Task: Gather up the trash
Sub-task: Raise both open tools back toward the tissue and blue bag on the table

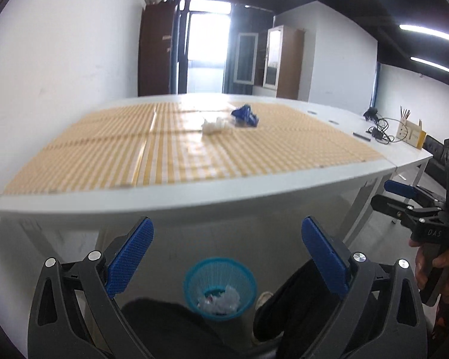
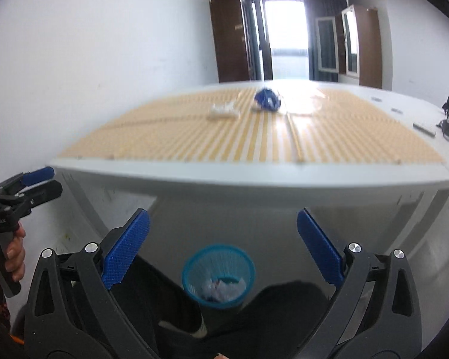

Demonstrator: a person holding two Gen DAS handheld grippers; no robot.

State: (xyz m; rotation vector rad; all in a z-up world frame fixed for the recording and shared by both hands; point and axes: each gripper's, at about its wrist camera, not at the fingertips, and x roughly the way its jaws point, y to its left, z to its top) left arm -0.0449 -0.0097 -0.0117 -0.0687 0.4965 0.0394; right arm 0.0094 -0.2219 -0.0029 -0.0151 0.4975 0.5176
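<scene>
Table edge (image 1: pixel 194 197) ahead (claws spread).

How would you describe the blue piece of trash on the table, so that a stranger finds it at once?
Look at the white table covered by a yellow checked mat. Near the mat's far middle lie two crumpled pieces side by side. The blue crumpled wrapper is the one farther back, and only its dark blue colour separates it from the white crumpled paper beside it.

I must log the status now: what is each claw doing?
Left claw: open, holding nothing.
Right claw: open, holding nothing.
</scene>
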